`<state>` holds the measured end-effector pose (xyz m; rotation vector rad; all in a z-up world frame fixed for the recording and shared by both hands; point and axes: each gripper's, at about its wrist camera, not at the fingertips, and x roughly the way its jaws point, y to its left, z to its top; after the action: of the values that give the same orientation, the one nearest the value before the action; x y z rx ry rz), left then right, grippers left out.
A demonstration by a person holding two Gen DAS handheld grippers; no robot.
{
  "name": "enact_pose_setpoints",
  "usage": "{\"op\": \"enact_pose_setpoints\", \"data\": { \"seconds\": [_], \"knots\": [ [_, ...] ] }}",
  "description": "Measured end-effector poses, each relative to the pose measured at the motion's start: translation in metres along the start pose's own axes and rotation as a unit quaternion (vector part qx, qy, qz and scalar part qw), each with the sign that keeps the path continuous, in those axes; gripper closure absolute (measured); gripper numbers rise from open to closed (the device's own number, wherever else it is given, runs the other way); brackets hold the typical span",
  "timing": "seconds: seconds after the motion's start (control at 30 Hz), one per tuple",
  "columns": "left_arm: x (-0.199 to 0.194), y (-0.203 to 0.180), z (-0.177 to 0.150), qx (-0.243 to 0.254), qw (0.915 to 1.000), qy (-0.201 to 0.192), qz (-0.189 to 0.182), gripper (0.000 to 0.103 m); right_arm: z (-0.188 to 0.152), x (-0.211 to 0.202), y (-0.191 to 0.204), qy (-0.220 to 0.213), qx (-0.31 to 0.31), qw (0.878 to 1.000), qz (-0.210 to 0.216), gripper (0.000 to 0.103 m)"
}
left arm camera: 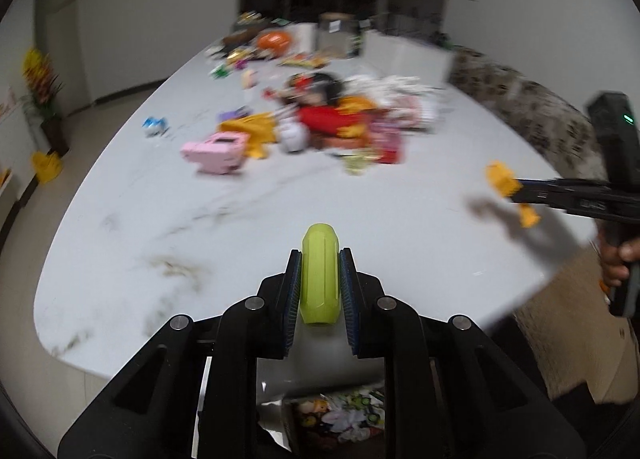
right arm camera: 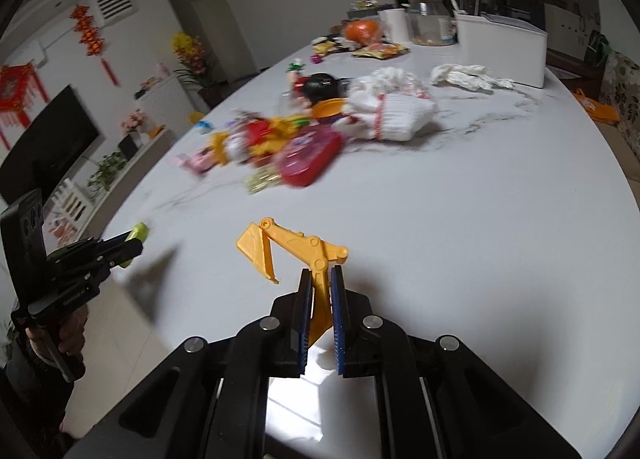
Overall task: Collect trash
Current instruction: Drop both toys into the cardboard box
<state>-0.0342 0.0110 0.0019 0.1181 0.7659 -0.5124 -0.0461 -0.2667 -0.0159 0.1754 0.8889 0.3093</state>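
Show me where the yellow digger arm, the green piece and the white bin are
yellow digger arm (right arm camera: 298, 245): right wrist view, on its boom.
green piece (left arm camera: 320, 273): left wrist view, mid-body between the pads.
white bin (right arm camera: 504, 47): right wrist view, on its front wall.

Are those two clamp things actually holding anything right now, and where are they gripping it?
Yes. The left hand-held gripper pinches a lime-green plastic piece across its sides. The right hand-held gripper clamps a yellow toy excavator arm by its base end, bucket hanging free.

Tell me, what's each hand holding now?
Left gripper shut on green piece. Right gripper shut on yellow excavator arm. Toy pile ahead, nothing blocking.
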Motion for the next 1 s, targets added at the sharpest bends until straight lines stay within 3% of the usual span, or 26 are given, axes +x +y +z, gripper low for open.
{"op": "enact_pose_setpoints", "data": {
  "seconds": [0.2, 0.33, 0.37, 0.4, 0.43, 0.47, 0.6, 0.67, 0.77, 0.9, 1.0],
  "knots": [
    [-0.025, -0.042, -0.039, 0.028, 0.9983, 0.033, -0.038, 0.084, -0.055, -0.031, 0.031, 0.053, -0.022, 0.997, 0.049, 0.094],
    [-0.017, -0.06, -0.078, 0.045, 0.9948, 0.072, -0.055, 0.081, -0.099, -0.02, 0.041, 0.116, -0.05, 0.991, 0.042, 0.093],
    [-0.013, -0.061, -0.084, 0.047, 0.994, 0.08, -0.058, 0.071, -0.11, -0.013, 0.041, 0.131, -0.049, 0.989, 0.042, 0.092],
    [-0.006, -0.062, -0.092, 0.049, 0.9933, 0.089, -0.055, 0.05, -0.123, 0.0, 0.038, 0.152, -0.048, 0.986, 0.037, 0.084],
    [0.0, -0.063, -0.099, 0.051, 0.9931, 0.094, -0.048, 0.04, -0.131, 0.008, 0.037, 0.162, -0.048, 0.985, 0.031, 0.064],
    [0.007, -0.064, -0.108, 0.056, 0.9928, 0.098, -0.041, 0.031, -0.14, 0.017, 0.035, 0.17, -0.049, 0.984, 0.023, 0.055],
    [0.017, -0.057, -0.12, 0.048, 0.9908, 0.122, -0.035, 0.031, -0.16, 0.033, 0.031, 0.193, -0.045, 0.98, 0.013, 0.055],
    [0.011, -0.052, -0.116, 0.042, 0.9922, 0.113, -0.032, 0.031, -0.156, 0.022, 0.034, 0.182, -0.05, 0.982, 0.019, 0.055],
    [-0.007, -0.042, -0.097, 0.03, 0.9962, 0.077, -0.028, 0.027, -0.129, -0.007, 0.042, 0.131, -0.066, 0.989, 0.032, 0.054],
    [-0.019, -0.017, -0.06, -0.01, 0.9997, 0.021, -0.011, 0.021, -0.064, -0.019, 0.041, 0.052, -0.082, 0.995, 0.017, 0.047],
    [-0.012, 0.001, -0.038, -0.056, 0.9983, 0.002, -0.012, 0.021, -0.003, 0.005, 0.032, 0.01, -0.056, 0.998, 0.004, 0.043]
  ]
}}
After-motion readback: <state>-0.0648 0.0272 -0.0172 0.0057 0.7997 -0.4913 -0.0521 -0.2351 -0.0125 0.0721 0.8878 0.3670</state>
